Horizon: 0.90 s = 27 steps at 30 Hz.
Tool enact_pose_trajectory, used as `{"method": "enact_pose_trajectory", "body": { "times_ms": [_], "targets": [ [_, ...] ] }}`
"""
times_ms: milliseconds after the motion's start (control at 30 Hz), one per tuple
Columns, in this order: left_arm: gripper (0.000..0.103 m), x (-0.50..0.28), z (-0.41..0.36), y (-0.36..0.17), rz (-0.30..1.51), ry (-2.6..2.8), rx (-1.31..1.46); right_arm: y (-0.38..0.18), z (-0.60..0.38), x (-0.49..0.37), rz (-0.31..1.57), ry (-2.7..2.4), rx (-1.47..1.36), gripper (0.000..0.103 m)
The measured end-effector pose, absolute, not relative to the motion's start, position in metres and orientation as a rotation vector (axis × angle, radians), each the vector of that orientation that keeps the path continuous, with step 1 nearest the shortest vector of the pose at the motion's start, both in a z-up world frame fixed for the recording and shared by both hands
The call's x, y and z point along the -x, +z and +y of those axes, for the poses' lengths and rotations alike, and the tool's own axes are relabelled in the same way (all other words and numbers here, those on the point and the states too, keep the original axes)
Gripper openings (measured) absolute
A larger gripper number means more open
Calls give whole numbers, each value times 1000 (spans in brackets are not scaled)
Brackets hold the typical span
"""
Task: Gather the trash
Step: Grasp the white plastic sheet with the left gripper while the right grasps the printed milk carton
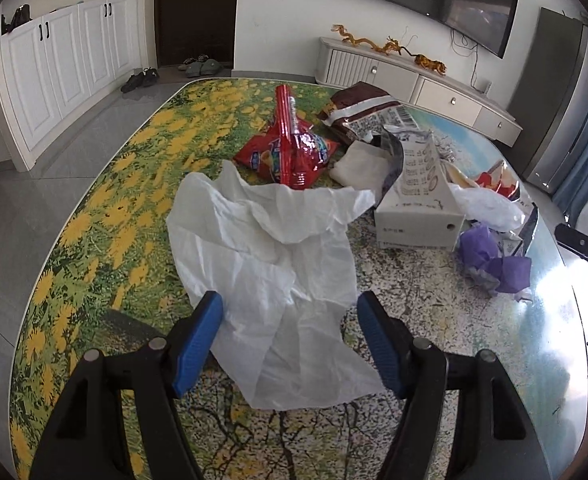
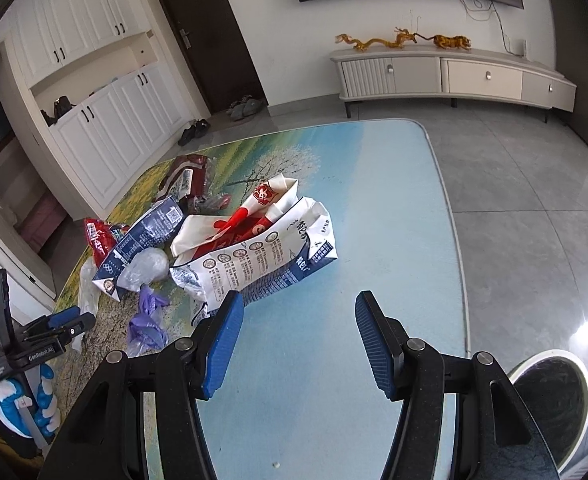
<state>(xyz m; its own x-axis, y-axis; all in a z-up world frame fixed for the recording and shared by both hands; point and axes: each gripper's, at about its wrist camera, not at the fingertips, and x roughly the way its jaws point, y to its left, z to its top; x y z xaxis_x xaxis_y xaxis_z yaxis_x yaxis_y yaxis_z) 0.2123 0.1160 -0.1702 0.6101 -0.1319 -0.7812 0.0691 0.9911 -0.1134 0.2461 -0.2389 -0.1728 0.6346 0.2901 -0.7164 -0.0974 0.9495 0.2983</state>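
Trash lies on a table with a printed landscape top [image 1: 106, 208]. In the left wrist view a crumpled white plastic bag [image 1: 270, 264] lies just ahead of my open left gripper [image 1: 290, 308], its near end between the fingers. Behind it are a red snack bag [image 1: 290, 148], a brown packet [image 1: 353, 104], a white box [image 1: 417, 216] and purple wrappers [image 1: 493, 264]. In the right wrist view my right gripper [image 2: 297, 308] is open and empty over the blue part of the table [image 2: 333, 380], just short of a white and blue carton [image 2: 262, 256].
A round bin [image 2: 549, 400] with a dark liner stands on the floor at the table's right corner. My left gripper [image 2: 66, 320] shows at the left in the right wrist view. White cupboards [image 1: 62, 68], a door and a TV cabinet [image 2: 453, 72] line the walls.
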Motion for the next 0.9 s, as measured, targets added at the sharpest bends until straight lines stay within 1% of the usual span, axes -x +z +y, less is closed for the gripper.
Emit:
{"method": "enact_pose_trajectory", "body": {
  "times_ms": [67,133,233,433,467,500,533,600,667,700,733,767,833,900],
  "targets": [
    [63,-212,119,-170,899,-114,86,-177,-239,-253,866,231,-260,58],
    [54,-211,123,-170,890,-106,100,-181,-239,-260,875,247,-293,58],
    [47,-210,126,-170,880,-110,123,-190,-240,-271,891,260,-346,57],
    [46,-210,130,-170,873,-137,148,-197,-238,-289,889,273,-390,55],
    [46,-209,130,-170,872,-139,152,-198,-237,-291,890,272,-394,51],
    [46,-209,130,-170,871,-142,154,-199,-235,-293,892,269,-395,43],
    [46,-209,130,-170,871,-147,157,-199,-234,-296,896,265,-393,39],
    [46,-208,130,-170,869,-154,161,-201,-231,-299,900,263,-387,27],
    [42,-208,131,-170,867,-159,164,-201,-230,-301,902,268,-379,26],
    [36,-208,131,-170,867,-161,168,-201,-228,-302,902,269,-376,24],
    [28,-207,132,-170,867,-166,173,-200,-227,-302,901,273,-372,24],
    [24,-207,132,-170,869,-170,179,-200,-226,-302,900,279,-365,23],
    [5,-207,133,-171,877,-180,194,-200,-223,-299,893,287,-357,22],
    [3,-206,133,-172,880,-190,207,-197,-223,-294,881,287,-350,18]
  ]
}}
